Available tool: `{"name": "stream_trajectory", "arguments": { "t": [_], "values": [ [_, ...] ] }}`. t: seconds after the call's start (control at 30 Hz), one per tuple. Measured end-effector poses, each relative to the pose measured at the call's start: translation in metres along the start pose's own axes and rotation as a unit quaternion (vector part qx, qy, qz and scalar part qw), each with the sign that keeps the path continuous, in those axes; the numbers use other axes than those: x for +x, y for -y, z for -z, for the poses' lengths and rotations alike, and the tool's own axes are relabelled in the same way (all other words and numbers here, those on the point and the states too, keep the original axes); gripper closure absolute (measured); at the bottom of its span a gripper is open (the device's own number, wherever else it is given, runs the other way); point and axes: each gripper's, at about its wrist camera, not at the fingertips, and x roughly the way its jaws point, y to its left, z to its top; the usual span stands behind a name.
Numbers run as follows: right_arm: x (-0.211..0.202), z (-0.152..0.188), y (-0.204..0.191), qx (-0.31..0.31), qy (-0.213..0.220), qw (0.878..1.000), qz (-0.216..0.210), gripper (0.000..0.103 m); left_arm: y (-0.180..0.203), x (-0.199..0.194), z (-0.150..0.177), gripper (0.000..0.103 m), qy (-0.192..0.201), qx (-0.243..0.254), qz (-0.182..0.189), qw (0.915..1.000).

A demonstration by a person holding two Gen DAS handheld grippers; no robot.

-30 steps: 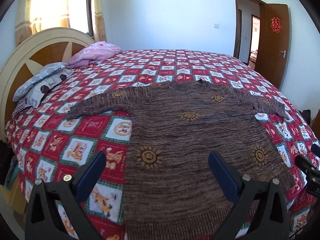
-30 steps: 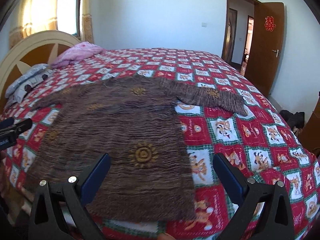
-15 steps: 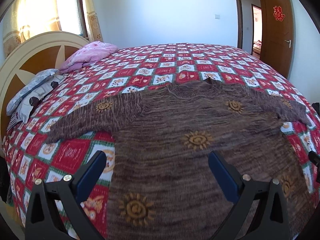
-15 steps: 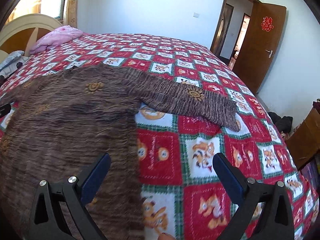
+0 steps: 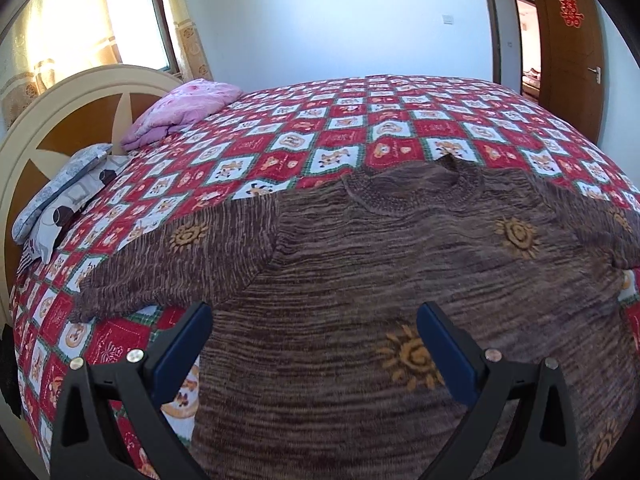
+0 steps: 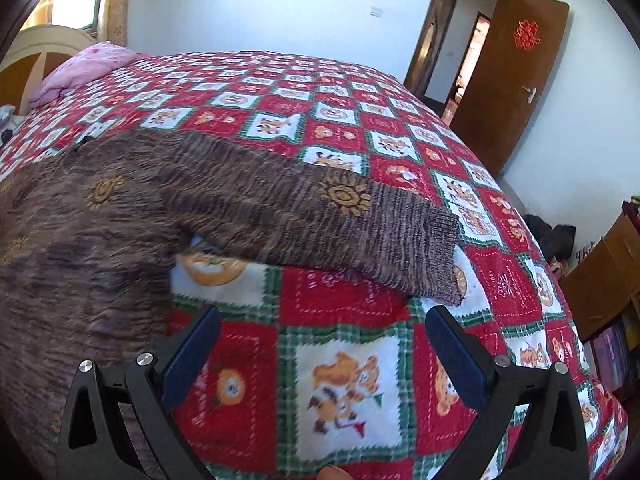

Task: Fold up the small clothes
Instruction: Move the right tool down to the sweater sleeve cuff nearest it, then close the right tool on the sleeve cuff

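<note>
A brown knit sweater (image 5: 380, 280) with yellow sun motifs lies spread flat on the red patterned bedspread (image 5: 328, 136), neck away from me. My left gripper (image 5: 314, 316) is open and empty, low over the sweater's body near the left armpit; the left sleeve (image 5: 168, 264) stretches off to the left. In the right wrist view the sweater's right sleeve (image 6: 320, 224) lies across the bedspread (image 6: 348, 380), its ribbed cuff (image 6: 436, 256) just beyond my right gripper (image 6: 324, 320), which is open and empty over bare bedspread.
A pink folded blanket (image 5: 180, 112) and grey pillows (image 5: 68, 196) lie by the round headboard (image 5: 60, 120) at far left. An open wooden door (image 6: 508, 80) and wooden furniture (image 6: 600, 276) stand to the right of the bed.
Both grippers have moved forward and down toward the bed. The left now hovers over the sweater's upper body; the right has shifted right, off the body, toward the right sleeve cuff.
</note>
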Motion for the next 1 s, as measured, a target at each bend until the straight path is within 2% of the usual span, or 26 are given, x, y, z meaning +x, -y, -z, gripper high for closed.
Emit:
{"name": "stream_trajectory", "arguments": {
  "t": [0.1, 0.23, 0.43, 0.57, 0.73, 0.83, 0.9, 1.0],
  "values": [
    [0.015, -0.008, 0.022, 0.033, -0.005, 0.999, -0.006, 0.001, -0.008, 0.017, -0.001, 0.0, -0.016, -0.017, -0.006, 0.9997],
    [0.032, -0.016, 0.06, 0.106, -0.015, 0.994, -0.034, 0.003, -0.005, 0.028, 0.004, 0.0, -0.024, -0.016, -0.009, 0.9995],
    [0.059, -0.028, 0.115, 0.196, -0.03, 0.979, -0.053, 0.018, -0.002, 0.042, 0.011, 0.0, -0.042, -0.011, -0.006, 0.999],
    [0.076, -0.041, 0.131, 0.218, -0.039, 0.972, -0.083, 0.018, -0.001, 0.044, 0.009, 0.0, -0.04, -0.012, 0.0, 0.9991],
    [0.1, -0.052, 0.137, 0.22, -0.057, 0.971, -0.079, 0.02, 0.0, 0.044, 0.011, 0.0, -0.038, -0.01, -0.001, 0.9992],
    [0.109, -0.052, 0.132, 0.199, -0.065, 0.976, -0.062, 0.035, -0.001, 0.045, 0.012, 0.0, -0.038, -0.012, 0.001, 0.9992],
    [0.11, -0.053, 0.129, 0.179, -0.059, 0.981, -0.049, 0.056, 0.0, 0.044, 0.013, 0.0, -0.036, -0.011, -0.001, 0.9993],
    [0.107, -0.055, 0.128, 0.169, -0.052, 0.983, -0.053, 0.083, 0.002, 0.045, 0.014, 0.0, -0.036, -0.007, -0.005, 0.9993]
  ]
}}
